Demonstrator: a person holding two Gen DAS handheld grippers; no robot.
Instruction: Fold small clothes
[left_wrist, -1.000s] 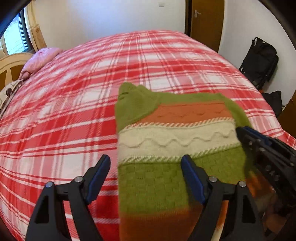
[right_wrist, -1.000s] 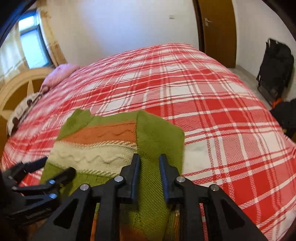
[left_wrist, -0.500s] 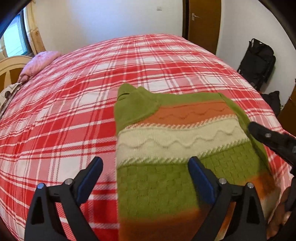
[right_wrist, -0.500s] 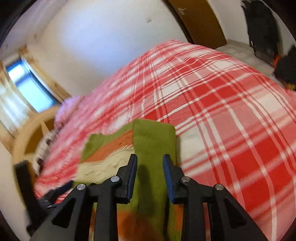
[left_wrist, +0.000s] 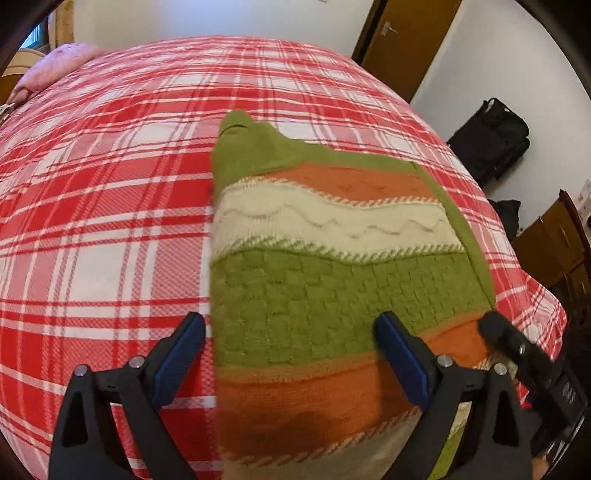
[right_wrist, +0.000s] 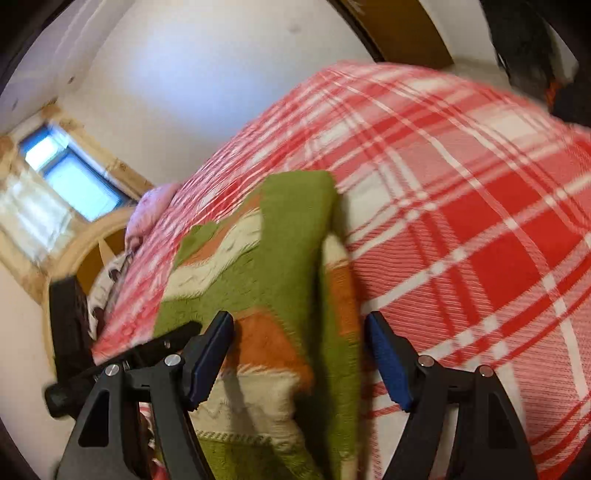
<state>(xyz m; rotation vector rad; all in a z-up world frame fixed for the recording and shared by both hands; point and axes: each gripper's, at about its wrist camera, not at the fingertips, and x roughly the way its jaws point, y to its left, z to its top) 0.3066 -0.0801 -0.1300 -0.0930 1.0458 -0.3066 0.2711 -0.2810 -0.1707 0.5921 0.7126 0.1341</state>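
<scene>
A small knitted sweater (left_wrist: 325, 258) with green, orange and cream bands lies flat on the red plaid bed, its sleeves folded in over the body. It also shows in the right wrist view (right_wrist: 280, 280), where the folded green sleeve runs along its right side. My left gripper (left_wrist: 291, 354) is open and empty, its fingers spread over the sweater's lower left part. My right gripper (right_wrist: 299, 354) is open and empty, tilted, over the lower right edge of the sweater. The right gripper's tip shows in the left wrist view (left_wrist: 506, 339).
The red and white plaid bedcover (left_wrist: 110, 184) spreads all around the sweater. A pink pillow (left_wrist: 55, 66) lies at the head of the bed. A black bag (left_wrist: 491, 140) stands on the floor by the wall, near a brown door (left_wrist: 406, 48).
My right gripper has opened from nearly shut and rolled to a tilt over the sweater's right edge. My left gripper has stayed open and shifted slightly; the sweater lies still.
</scene>
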